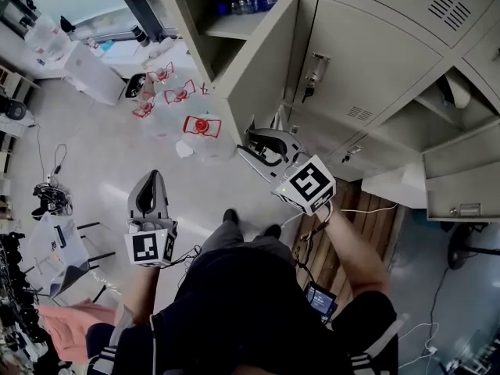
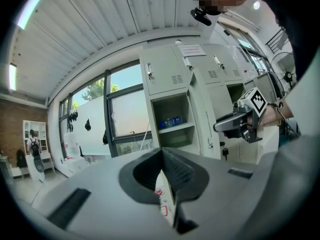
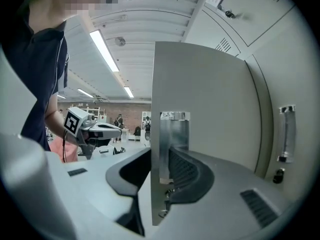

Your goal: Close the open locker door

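The beige locker door (image 1: 262,61) stands swung out from its compartment (image 1: 205,12), where bottles (image 1: 251,3) sit on the upper shelf. My right gripper (image 1: 254,137) is at the door's free edge. In the right gripper view the door's edge (image 3: 160,109) and its metal latch plate (image 3: 175,134) run between the jaws, and the right gripper (image 3: 162,156) is shut on that edge. My left gripper (image 1: 154,176) hangs over the floor, left of the door and apart from it, shut with nothing in it. The left gripper view shows its closed tips (image 2: 161,152) and the open locker (image 2: 172,119) ahead.
Several large water jugs with red labels (image 1: 199,127) stand on the floor beside the door. A closed locker with keys in its lock (image 1: 312,76) is right of the door. Other open locker doors (image 1: 461,182) jut out at the right. Wooden boards (image 1: 359,233) and cables lie underfoot.
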`<state>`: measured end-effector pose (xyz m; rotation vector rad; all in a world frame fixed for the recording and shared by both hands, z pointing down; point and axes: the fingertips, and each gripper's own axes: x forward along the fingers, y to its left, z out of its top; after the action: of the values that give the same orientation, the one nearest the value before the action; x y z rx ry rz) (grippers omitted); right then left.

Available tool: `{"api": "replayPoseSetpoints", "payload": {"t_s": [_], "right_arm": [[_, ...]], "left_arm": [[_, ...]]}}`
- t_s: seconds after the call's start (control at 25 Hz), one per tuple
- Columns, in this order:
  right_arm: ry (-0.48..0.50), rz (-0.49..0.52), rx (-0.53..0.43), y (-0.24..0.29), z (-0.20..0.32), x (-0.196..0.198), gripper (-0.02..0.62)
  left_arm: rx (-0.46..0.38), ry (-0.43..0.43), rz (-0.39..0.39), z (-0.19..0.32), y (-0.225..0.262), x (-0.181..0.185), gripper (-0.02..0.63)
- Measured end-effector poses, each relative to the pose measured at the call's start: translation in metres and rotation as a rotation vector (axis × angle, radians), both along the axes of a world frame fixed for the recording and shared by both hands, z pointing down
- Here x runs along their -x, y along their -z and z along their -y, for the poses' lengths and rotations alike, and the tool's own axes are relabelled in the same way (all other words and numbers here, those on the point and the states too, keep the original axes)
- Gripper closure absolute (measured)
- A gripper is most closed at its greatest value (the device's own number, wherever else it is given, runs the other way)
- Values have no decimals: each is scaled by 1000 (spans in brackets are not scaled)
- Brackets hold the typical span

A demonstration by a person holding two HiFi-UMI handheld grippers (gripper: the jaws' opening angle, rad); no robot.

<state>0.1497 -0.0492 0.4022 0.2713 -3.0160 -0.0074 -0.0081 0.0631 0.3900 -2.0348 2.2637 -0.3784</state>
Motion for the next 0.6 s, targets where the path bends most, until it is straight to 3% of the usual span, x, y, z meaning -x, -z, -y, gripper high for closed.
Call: {"api": "replayPoseSetpoints", "payload": {"t_s": [0.16, 0.32, 0.6], "right_arm": [[-70, -17, -7, -1, 5, 21, 485], [-169, -24, -9, 0, 12, 46, 485], [-408, -6, -9, -2, 44, 98, 486]], "left_arm": [[-8, -63, 5, 7, -6, 20, 603], [-49, -128, -43, 22, 0, 47, 603], [-23, -319, -4, 52, -6, 119, 603]]}}
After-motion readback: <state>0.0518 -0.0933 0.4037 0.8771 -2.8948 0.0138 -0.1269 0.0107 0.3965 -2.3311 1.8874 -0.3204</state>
